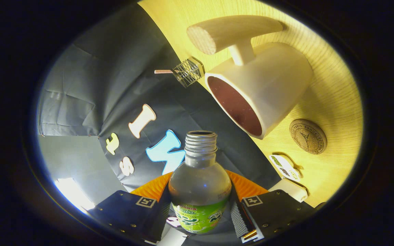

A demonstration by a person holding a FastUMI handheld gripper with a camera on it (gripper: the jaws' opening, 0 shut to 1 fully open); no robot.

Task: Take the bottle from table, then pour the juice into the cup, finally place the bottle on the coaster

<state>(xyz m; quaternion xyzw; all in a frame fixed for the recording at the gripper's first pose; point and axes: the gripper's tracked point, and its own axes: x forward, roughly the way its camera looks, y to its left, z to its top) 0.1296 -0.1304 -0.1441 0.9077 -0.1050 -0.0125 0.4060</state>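
The gripper is clamped on the bottle, both fingers pressing its sides, open neck tilted toward the cup on the table. The mouth sits short of the cup's rim, so juice could spill on the table or the coaster just beside the cup

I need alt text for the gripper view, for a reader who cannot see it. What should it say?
The gripper holds an uncapped bottle between its two fingers, tilted so that the wooden table appears rotated. Beyond the bottle's mouth stands a white cup with a wooden handle. A round cork coaster lies beside the cup, and a small wire object sits farther back.
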